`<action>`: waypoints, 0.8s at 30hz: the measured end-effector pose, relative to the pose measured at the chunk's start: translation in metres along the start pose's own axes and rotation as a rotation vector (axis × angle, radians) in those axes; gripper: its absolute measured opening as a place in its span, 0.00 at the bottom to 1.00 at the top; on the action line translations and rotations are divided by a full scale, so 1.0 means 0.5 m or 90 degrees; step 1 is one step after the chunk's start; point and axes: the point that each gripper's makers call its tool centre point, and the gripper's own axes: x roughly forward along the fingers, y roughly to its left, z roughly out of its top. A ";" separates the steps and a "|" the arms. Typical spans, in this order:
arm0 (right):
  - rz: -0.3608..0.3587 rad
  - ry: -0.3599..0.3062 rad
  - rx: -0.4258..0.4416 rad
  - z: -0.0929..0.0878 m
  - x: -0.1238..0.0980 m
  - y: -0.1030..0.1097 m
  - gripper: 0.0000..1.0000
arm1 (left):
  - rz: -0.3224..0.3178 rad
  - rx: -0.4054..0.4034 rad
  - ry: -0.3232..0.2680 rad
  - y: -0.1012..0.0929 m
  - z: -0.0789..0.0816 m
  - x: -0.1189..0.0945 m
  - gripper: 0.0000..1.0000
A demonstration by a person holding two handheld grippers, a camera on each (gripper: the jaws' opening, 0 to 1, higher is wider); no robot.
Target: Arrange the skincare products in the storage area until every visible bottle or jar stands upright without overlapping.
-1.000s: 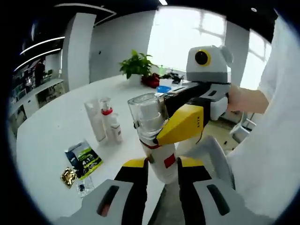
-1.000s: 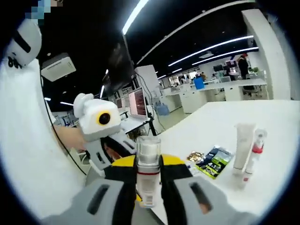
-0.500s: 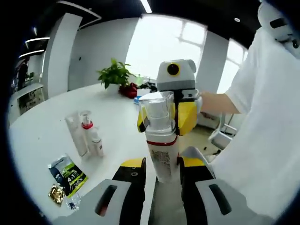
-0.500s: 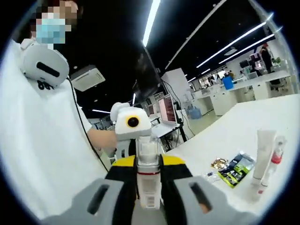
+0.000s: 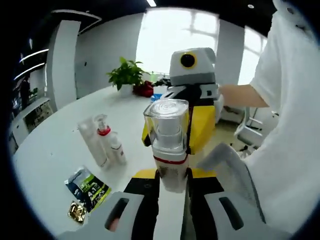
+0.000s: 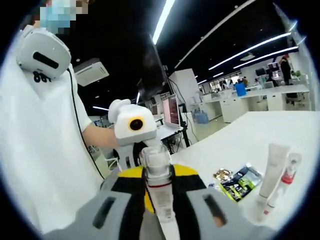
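Note:
A white pump bottle [image 5: 169,150] with a clear cap and a red band is held in the air over the table edge. My left gripper [image 5: 172,176] is shut on its lower body. Behind it, my right gripper [image 5: 175,131] has its yellow jaws on either side of the cap end. In the right gripper view the same pump bottle [image 6: 159,186] stands between the jaws of my right gripper [image 6: 159,175], with my left gripper [image 6: 142,152] behind it. A white tube [image 5: 92,142] and a small red-collared pump bottle [image 5: 111,145] stand upright together on the table.
A green-black sachet [image 5: 90,185] and a gold sachet [image 5: 76,211] lie flat on the white table [image 5: 55,145] near the tube. A potted plant [image 5: 127,75] stands at the far end. The person's white shirt [image 5: 290,125] is close on the right. The tube [image 6: 270,172] and sachet [image 6: 237,180] lie right of my right gripper.
Both grippers have kept hold of the pump bottle. The right gripper swung from the side of the cap to behind it, and the bottle now stands straighter in the left gripper view.

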 end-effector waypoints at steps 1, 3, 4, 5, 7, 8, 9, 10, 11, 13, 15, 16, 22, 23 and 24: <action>-0.012 -0.001 -0.001 -0.003 0.002 -0.007 0.20 | 0.008 0.004 0.002 0.010 -0.005 0.005 0.18; -0.027 -0.003 -0.003 -0.007 0.005 -0.017 0.22 | 0.014 0.002 0.002 0.022 -0.008 0.009 0.17; -0.046 -0.009 -0.003 -0.007 0.007 -0.028 0.22 | 0.021 0.002 0.000 0.032 -0.010 0.012 0.17; -0.054 -0.010 -0.005 -0.009 0.008 -0.034 0.22 | 0.025 0.002 -0.001 0.040 -0.012 0.014 0.17; -0.071 -0.008 -0.007 -0.012 0.010 -0.045 0.22 | 0.034 0.001 0.000 0.053 -0.017 0.020 0.17; -0.087 -0.001 -0.012 -0.016 0.011 -0.055 0.22 | 0.039 0.002 0.002 0.059 -0.020 0.023 0.17; -0.099 0.006 -0.021 -0.019 0.012 -0.061 0.22 | 0.047 0.005 0.007 0.068 -0.024 0.027 0.17; -0.116 0.015 -0.033 -0.023 0.012 -0.070 0.22 | 0.051 0.006 0.010 0.073 -0.028 0.030 0.17; -0.127 0.020 -0.037 -0.026 0.013 -0.075 0.22 | 0.055 0.006 0.014 0.078 -0.032 0.033 0.17; -0.157 0.031 -0.052 -0.034 0.014 -0.088 0.22 | 0.064 0.008 0.023 0.090 -0.040 0.040 0.17; -0.183 0.034 -0.057 -0.044 0.016 -0.099 0.22 | 0.066 0.008 0.028 0.098 -0.049 0.048 0.17; -0.196 0.035 -0.064 -0.047 0.015 -0.105 0.22 | 0.067 0.008 0.029 0.102 -0.052 0.052 0.17; -0.254 0.055 -0.056 -0.091 0.015 -0.138 0.22 | 0.068 0.022 0.051 0.123 -0.089 0.085 0.17; -0.259 0.056 -0.053 -0.098 0.015 -0.143 0.22 | 0.068 0.021 0.055 0.127 -0.096 0.090 0.17; -0.265 0.058 -0.047 -0.108 0.014 -0.150 0.22 | 0.068 0.024 0.061 0.130 -0.105 0.096 0.17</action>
